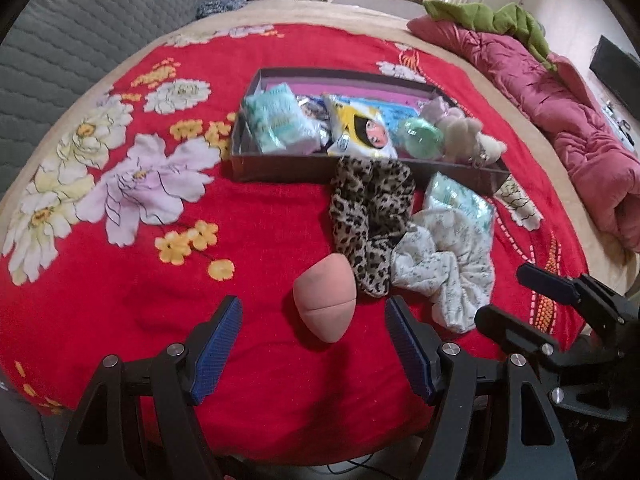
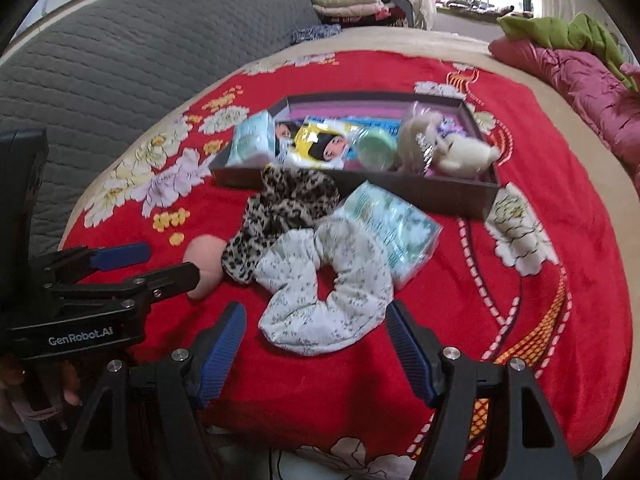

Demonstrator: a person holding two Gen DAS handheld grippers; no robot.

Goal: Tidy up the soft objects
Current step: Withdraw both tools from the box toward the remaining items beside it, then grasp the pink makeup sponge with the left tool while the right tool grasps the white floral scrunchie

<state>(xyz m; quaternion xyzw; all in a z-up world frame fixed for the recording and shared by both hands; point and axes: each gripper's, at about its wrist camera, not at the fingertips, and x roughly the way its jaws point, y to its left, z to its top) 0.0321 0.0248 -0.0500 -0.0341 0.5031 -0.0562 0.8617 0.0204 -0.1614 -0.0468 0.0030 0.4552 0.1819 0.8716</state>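
Observation:
A pink egg-shaped sponge point(image 1: 323, 305) lies on the red flowered blanket point(image 1: 120, 280), just ahead of my open left gripper point(image 1: 314, 344). Beside it lie a leopard-print scrunchie point(image 1: 370, 216), a white flowered scrunchie point(image 2: 326, 288) and a pale green tissue pack point(image 2: 390, 226). My right gripper point(image 2: 316, 350) stands open just short of the white scrunchie. A dark shallow box point(image 1: 280, 168) behind them holds a tissue pack point(image 1: 276, 120), printed packets point(image 1: 360, 128), a green round thing point(image 1: 422, 136) and a cream plush toy point(image 2: 460, 152). Each gripper shows at the edge of the other's view.
A grey quilted headboard point(image 2: 120, 68) rises at the left. A crumpled pink duvet point(image 1: 560, 120) with a green cloth point(image 1: 500, 20) lies along the right edge of the bed. Folded blankets point(image 2: 348, 4) are stacked far back by a window.

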